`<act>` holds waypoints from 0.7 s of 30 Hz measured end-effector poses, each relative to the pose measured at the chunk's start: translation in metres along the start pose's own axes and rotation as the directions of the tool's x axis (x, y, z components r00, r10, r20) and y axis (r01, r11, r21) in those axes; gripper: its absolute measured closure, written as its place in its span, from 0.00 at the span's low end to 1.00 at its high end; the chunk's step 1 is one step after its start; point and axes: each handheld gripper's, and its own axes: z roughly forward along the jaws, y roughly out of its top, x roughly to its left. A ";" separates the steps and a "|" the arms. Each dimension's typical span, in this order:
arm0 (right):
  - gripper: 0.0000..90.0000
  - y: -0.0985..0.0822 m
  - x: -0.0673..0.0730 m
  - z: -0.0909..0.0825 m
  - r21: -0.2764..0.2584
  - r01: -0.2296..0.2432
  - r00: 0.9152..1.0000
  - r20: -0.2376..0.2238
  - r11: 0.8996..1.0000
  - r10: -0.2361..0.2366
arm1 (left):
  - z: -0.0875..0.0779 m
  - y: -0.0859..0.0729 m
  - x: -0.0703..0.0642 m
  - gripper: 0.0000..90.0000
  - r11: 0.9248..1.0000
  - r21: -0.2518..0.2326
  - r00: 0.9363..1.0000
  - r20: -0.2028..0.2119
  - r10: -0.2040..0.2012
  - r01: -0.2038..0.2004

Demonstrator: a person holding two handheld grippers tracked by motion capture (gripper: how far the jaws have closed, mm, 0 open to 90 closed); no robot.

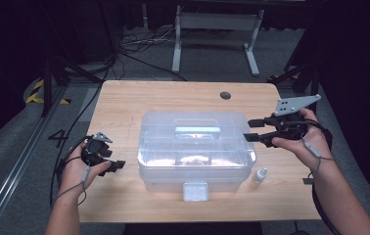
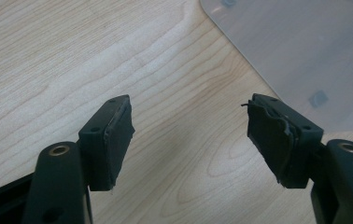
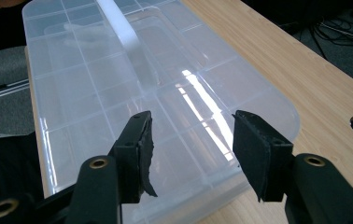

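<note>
A clear plastic compartment box (image 1: 196, 149) with a white handle (image 1: 197, 130) and a front latch (image 1: 195, 191) stands closed in the middle of the wooden table (image 1: 124, 103). My left gripper (image 1: 118, 165) rests low by the box's left side, open, with bare wood between its jaws (image 2: 191, 135); the box's corner (image 2: 305, 56) shows at the upper right of the left gripper view. My right gripper (image 1: 249, 129) hovers at the box's right edge, open and empty (image 3: 191, 149), its jaws over the lid (image 3: 132, 88).
A small white dropper bottle (image 1: 259, 176) stands on the table by the box's front right corner. A round cable hole (image 1: 225, 95) is near the far edge. Cables and a white desk frame (image 1: 212, 29) lie on the floor beyond.
</note>
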 end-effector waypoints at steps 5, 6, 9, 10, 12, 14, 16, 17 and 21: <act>0.54 0.009 0.002 0.009 0.015 0.019 1.000 -0.016 1.000 -0.018 | -0.001 0.000 -0.001 0.34 1.000 -0.004 1.000 0.003 0.010 -0.010; 0.54 0.011 0.003 0.010 0.017 0.020 1.000 -0.017 1.000 -0.020 | -0.001 0.000 -0.001 0.34 1.000 -0.006 1.000 0.003 0.009 -0.009; 0.53 0.016 0.005 0.014 0.026 0.032 0.999 -0.023 0.999 -0.031 | -0.001 0.000 -0.001 0.34 1.000 -0.006 1.000 0.007 0.008 -0.008; 0.52 0.017 0.006 0.016 0.028 0.041 0.999 -0.027 0.999 -0.041 | -0.001 0.000 -0.002 0.34 1.000 -0.011 1.000 0.013 0.005 -0.005; 0.51 0.019 0.008 0.018 0.029 0.047 0.998 -0.033 0.998 -0.046 | -0.001 0.000 -0.002 0.34 1.000 -0.016 1.000 0.017 0.009 -0.009; 0.50 0.022 0.010 0.023 0.036 0.064 0.997 -0.044 0.997 -0.063 | -0.001 -0.001 -0.002 0.34 1.000 -0.027 1.000 0.026 0.008 -0.008; 0.49 0.026 0.013 0.028 0.043 0.083 0.995 -0.050 0.996 -0.081 | -0.001 -0.001 -0.002 0.34 0.999 -0.031 0.999 0.032 0.011 -0.010; 0.49 0.028 0.014 0.031 0.046 0.095 0.994 -0.054 0.994 -0.093 | -0.001 -0.002 -0.002 0.35 0.999 -0.036 0.999 0.034 0.005 -0.004; 0.47 0.034 0.019 0.043 0.066 0.111 0.992 -0.071 0.992 -0.107 | 0.000 -0.002 -0.003 0.35 0.999 -0.048 0.999 0.043 -0.003 0.005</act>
